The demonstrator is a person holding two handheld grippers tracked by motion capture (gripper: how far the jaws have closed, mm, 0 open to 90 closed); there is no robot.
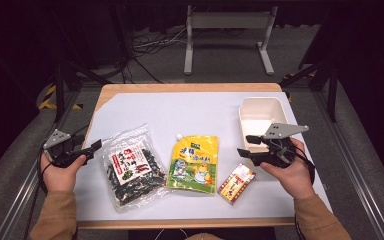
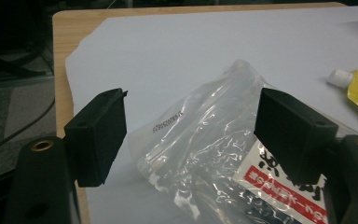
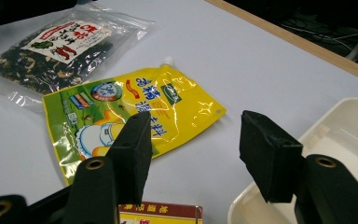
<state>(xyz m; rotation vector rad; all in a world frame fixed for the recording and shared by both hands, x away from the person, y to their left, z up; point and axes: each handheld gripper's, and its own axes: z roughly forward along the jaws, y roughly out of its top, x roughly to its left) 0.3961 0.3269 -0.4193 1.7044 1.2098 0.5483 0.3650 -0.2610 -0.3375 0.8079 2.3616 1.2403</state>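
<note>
While the left hand-held gripper (image 1: 96, 145) comes in at the near-left edge of the clear snack bag (image 1: 131, 166), its jaws stand apart with the bag's empty top corner between them and no pad yet pressing on the plastic, so the step in hand looks like the approach to a first grasp. That bag lies flat on the white sheet at the left of the bench (image 1: 190, 88), just left of the yellow spout pouch (image 1: 194, 163). The right hand-held gripper (image 1: 245, 145) hovers with jaws apart, holding nothing, between the small red box (image 1: 236, 183) and the cream tub (image 1: 260, 120) at the far right. Next, I judge, the left jaws must settle lower over the thin film and close squarely, since loose plastic can slip out.
</note>
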